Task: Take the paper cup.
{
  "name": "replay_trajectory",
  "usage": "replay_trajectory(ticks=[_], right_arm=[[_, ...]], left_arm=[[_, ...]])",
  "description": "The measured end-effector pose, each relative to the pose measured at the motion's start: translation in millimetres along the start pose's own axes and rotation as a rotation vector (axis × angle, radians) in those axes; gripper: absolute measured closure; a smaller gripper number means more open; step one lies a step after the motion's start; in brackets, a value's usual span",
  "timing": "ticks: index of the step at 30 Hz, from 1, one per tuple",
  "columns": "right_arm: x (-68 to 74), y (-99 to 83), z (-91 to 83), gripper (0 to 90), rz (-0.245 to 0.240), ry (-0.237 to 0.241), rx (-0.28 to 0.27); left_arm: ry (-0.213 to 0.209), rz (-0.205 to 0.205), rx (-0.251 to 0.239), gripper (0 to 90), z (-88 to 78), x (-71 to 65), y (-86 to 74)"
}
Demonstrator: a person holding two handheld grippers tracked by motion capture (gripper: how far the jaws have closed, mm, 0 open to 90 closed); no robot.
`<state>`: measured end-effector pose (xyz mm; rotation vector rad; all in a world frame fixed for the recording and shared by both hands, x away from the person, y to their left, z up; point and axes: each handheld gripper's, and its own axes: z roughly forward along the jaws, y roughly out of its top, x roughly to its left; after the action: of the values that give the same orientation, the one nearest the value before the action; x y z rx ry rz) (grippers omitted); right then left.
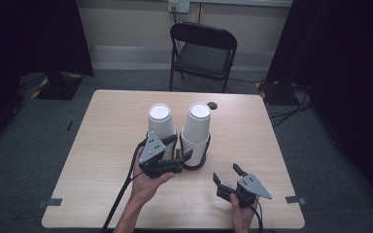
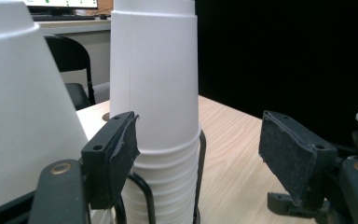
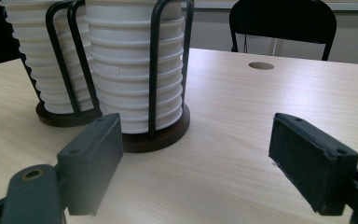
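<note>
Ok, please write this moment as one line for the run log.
left tongs: open at right cup stack | right tongs: open, empty, over table | stacks: both in wire holders

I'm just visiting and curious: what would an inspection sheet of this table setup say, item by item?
Surface: pale wood table with a round hole near its far edge.
Job's things: left cup stack and right cup stack, white cups upturned, each in a black wire holder.
Clutter: nothing seen.
Grippers: left gripper open at the stacks; right gripper open, apart from them.
Cables: black cable trailing from the left gripper.
Surroundings: folding chair, grey carpet, dark curtains.
</note>
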<state>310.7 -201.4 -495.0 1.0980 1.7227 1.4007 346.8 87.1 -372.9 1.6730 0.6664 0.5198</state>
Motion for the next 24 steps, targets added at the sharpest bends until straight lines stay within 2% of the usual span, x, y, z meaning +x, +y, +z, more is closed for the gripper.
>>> replay_trajectory(ticks=[8, 12, 15, 21, 24], right_arm=[[0.0, 0.0, -0.1, 17.0, 0.000, 0.000, -0.001], [0.0, 0.0, -0.1, 17.0, 0.001, 0.000, 0.000], [0.0, -0.1, -0.3, 17.0, 0.002, 0.001, -0.002], [-0.1, -0.1, -0.1, 17.0, 0.000, 0.003, -0.002], [-0.2, 0.0, -0.2, 17.0, 0.001, 0.003, -0.002]], left_arm=[[0.013, -0.010, -0.014, 25.9, 6.4, 2.5, 9.5], [0.031, 0.017, -0.014, 22.6, 10.4, 0.7, 16.2], [0.019, 0.033, -0.014, 22.4, 12.4, 0.1, 21.7], [0.020, 0.040, 0.006, 19.3, 19.6, 0.1, 31.7], [0.041, 0.040, 0.017, 19.2, 24.3, 0.5, 34.7]])
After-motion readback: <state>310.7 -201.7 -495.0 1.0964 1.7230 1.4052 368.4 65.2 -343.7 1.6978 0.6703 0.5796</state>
